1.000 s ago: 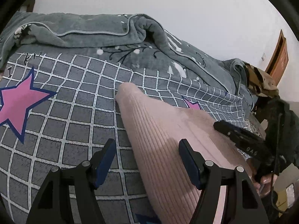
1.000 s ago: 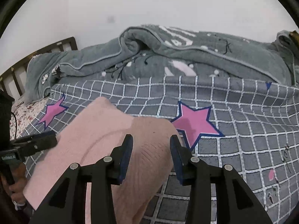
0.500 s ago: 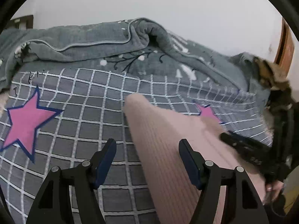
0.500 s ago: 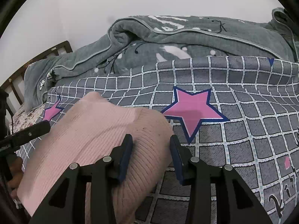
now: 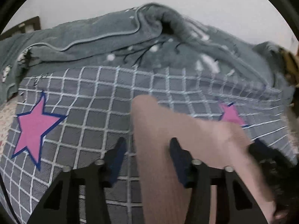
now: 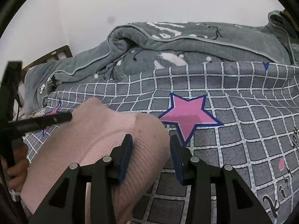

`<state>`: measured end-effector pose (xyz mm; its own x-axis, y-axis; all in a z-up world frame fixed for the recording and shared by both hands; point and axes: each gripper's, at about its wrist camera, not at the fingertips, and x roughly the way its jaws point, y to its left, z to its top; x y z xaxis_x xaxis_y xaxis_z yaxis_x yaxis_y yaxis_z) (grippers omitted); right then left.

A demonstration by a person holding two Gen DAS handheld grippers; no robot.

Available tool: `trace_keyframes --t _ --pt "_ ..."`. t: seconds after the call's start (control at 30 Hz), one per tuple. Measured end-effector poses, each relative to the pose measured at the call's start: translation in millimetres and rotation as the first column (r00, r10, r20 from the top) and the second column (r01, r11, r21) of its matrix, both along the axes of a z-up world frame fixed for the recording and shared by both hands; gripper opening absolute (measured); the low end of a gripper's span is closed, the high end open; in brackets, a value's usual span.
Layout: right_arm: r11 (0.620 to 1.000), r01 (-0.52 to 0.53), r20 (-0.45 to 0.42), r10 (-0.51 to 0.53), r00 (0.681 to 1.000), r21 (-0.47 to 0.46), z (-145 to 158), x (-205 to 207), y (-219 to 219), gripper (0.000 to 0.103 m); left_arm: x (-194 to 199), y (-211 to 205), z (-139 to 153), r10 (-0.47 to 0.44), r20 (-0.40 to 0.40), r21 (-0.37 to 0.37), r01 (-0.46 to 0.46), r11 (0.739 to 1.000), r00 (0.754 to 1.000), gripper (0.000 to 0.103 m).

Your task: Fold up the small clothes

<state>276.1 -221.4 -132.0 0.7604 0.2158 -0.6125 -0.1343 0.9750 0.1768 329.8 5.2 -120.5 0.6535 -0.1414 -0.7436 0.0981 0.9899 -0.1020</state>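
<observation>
A pink ribbed knit garment (image 5: 179,140) lies folded on the grey checked bedspread (image 5: 89,112). My left gripper (image 5: 147,158) is open, its jaws on either side of the garment's left edge, close above it. In the right wrist view the garment (image 6: 104,136) lies at lower left. My right gripper (image 6: 151,158) is open over its right end, the cloth between the jaws. The left gripper's black finger (image 6: 41,121) shows at the garment's far left side. This view is blurred on the left wrist side.
A rumpled grey-green blanket (image 6: 186,44) is piled along the back against the white wall. Pink stars (image 6: 186,115) mark the bedspread. A dark wooden bed frame (image 6: 54,56) stands at the left. A brown object (image 5: 289,65) sits at the far right.
The left gripper has narrowed somewhat and swung left, so the garment sits between its jaws. The right gripper has moved slightly forward over the garment's right end.
</observation>
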Motion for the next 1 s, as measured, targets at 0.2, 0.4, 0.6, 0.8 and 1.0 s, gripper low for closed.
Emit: trace_keyframes --t 0.2,0.4,0.6,0.8,1.0 --pt "0.999 0.007 0.003 -0.007 1.0 -0.042 -1.2 -0.1 5.7 0.04 -3.9 2.2 -11.2 -0.002 0.013 -0.009 0.002 1.0 1.0 0.042" --pt "0.998 0.009 0.005 -0.009 1.0 -0.058 -2.2 -0.1 8.2 0.04 -3.5 5.9 -13.9 0.006 0.007 -0.033 -0.006 0.999 1.0 0.043" --pt "0.998 0.008 0.004 -0.008 1.0 -0.055 -2.4 0.0 7.3 0.04 -5.4 5.7 -13.3 0.015 0.015 -0.026 -0.014 1.0 1.0 0.047" --pt "0.999 0.005 0.016 -0.004 1.0 -0.047 -1.3 -1.7 6.8 0.04 -7.9 8.5 -10.5 0.025 0.024 -0.035 -0.024 0.999 0.999 0.054" --pt "0.999 0.013 0.043 -0.011 0.999 -0.048 2.3 -6.5 7.4 0.04 -21.6 10.2 -4.3 0.029 0.052 -0.041 -0.027 0.999 0.998 0.062"
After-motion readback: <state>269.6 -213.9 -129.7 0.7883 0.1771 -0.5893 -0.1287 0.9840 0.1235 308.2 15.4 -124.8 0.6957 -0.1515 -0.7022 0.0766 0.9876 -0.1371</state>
